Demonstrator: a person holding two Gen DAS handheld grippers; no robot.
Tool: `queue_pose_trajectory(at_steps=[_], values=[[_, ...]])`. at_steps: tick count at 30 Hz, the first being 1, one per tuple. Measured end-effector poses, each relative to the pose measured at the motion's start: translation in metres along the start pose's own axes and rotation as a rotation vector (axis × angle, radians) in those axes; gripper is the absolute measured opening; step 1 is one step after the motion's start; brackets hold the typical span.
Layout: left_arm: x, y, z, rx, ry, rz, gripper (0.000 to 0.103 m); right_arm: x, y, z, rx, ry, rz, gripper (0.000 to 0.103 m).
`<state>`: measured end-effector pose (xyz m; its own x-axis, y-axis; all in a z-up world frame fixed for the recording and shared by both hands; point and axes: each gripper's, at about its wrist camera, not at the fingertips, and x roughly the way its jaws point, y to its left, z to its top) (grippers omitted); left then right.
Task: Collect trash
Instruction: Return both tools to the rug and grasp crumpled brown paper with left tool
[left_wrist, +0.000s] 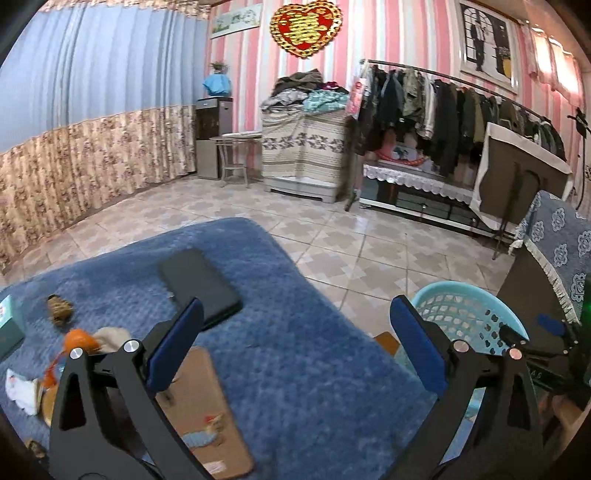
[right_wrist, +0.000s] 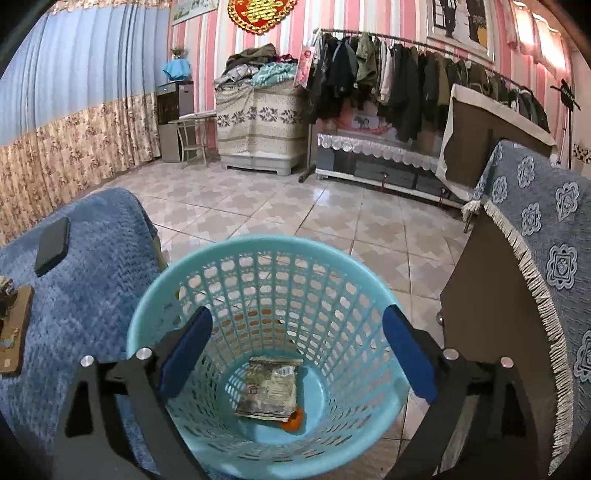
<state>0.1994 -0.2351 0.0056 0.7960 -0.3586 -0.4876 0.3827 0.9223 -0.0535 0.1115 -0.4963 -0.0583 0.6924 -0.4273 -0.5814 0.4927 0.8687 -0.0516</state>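
Right hand-held gripper (right_wrist: 295, 354) hangs over the turquoise basket (right_wrist: 184, 280), jaws wide apart w/ nothing between them; both blue pads (right_wrist: 186, 354) are clear of the rim. At the basket bottom lies a crumpled wrapper (right_wrist: 267, 387), flat, w/ an orange scrap (right_wrist: 293, 421) touching its lower right corner. Basket stands on the tiled floor (right_wrist: 258, 206), between the blue-covered table (right_wrist: 92, 288) on its left and a brown cabinet w/ a fringed blue cloth (right_wrist: 535, 240) on its right. Left hand-held gripper (left_wrist: 295, 347) is over the table, jaws also fully apart & empty. Under & ahead of it on the blue cover (left_wrist: 295, 332): a black phone (left_wrist: 201, 284) lying flat, a brown board w/ a printed picture (left_wrist: 207, 417) nearer the camera, partly behind the left finger. Trash still on the table, at left edge of the left wrist view: a small brown crumpled bit (left_wrist: 59, 306), an orange peel-like piece (left_wrist: 75, 339), a beige lump (left_wrist: 110, 338) just beside it, white tissue (left_wrist: 18, 387) lower down; a teal box (left_wrist: 9, 325) at the far left. Basket rim shows at the table's right end in that view, & the right hand-held gripper's dark frame sits just beyond it. Background: striped pink wall, clothes rack (left_wrist: 443, 99), blue curtain (left_wrist: 92, 66).
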Motion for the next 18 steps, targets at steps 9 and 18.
queue_pose_trajectory(at_steps=[9,18], values=[[-0.057,0.049,-0.013,-0.037,-0.028,0.101,0.098,-0.046,0.049,0.006,-0.031,-0.077,0.089,0.095],[-0.105,0.129,-0.052,-0.090,-0.012,0.262,0.098,-0.086,0.119,-0.021,-0.076,-0.111,0.264,0.096]])
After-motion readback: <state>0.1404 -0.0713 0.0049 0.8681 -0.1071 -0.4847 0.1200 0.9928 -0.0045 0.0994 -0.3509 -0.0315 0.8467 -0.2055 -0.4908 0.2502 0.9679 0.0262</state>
